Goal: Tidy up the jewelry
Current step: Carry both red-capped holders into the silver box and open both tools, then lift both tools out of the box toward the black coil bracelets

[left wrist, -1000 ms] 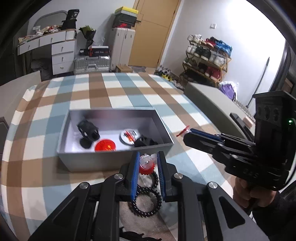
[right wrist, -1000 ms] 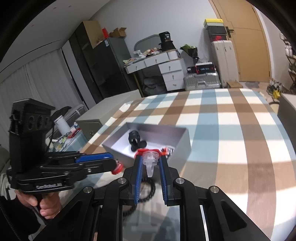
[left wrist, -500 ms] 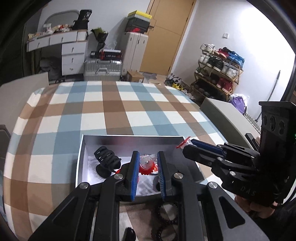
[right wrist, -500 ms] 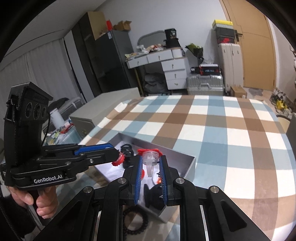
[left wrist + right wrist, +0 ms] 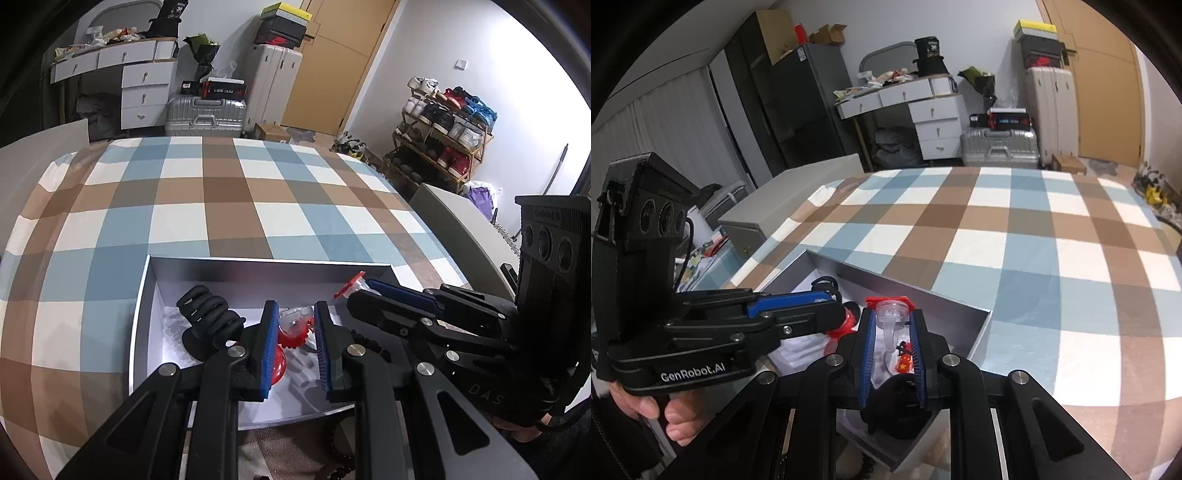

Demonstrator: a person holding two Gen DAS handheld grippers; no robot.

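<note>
Checked cloth in blue, brown, white covers table. Far: white drawer desk, cluttered top; silver suitcase beside it; tall white suitcase under stacked boxes; wooden door. Right: shoe rack. Left: dark fridge.

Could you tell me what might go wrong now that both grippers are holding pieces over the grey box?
The left gripper and right gripper sit very close over the grey box, so they might collide. The red-and-clear piece could land on the black claw clip rather than bare floor.
</note>
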